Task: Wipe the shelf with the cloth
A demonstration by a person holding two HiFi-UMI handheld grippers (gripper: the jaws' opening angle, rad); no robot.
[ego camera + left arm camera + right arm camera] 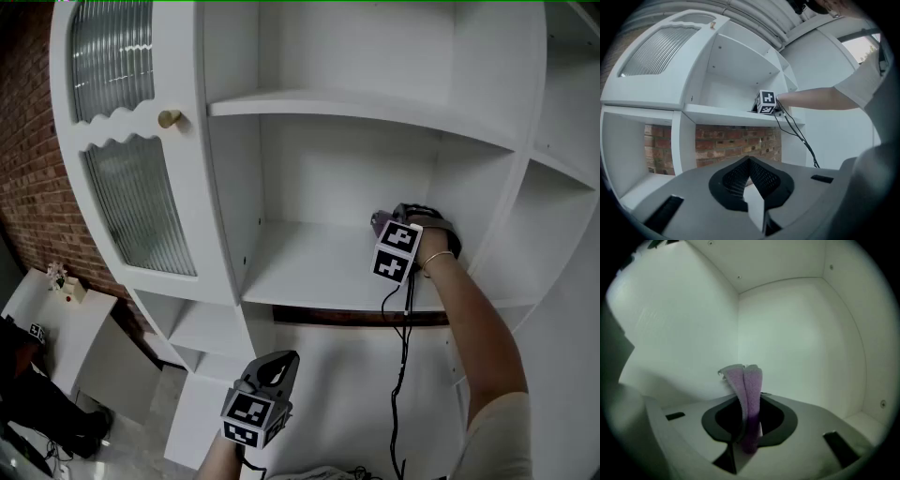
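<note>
The white shelf (309, 267) is the middle board of a tall white cabinet. My right gripper (386, 223) reaches into that compartment at its right side, shut on a folded purple cloth (746, 394) that sticks up from between the jaws. In the head view the cloth (381, 222) shows just beyond the marker cube, over the shelf board. In the right gripper view the white back corner of the compartment fills the picture. My left gripper (272, 367) hangs low, below the shelf, shut with nothing in it; its view looks up at the shelf edge (740, 117).
A cabinet door (131, 141) with ribbed glass and a brass knob (170, 118) stands at the left. Another board (356, 108) lies above the compartment. Side shelves (562, 169) sit at the right. A brick wall (736, 145) shows behind the lower opening. A cable (405, 347) hangs from the right gripper.
</note>
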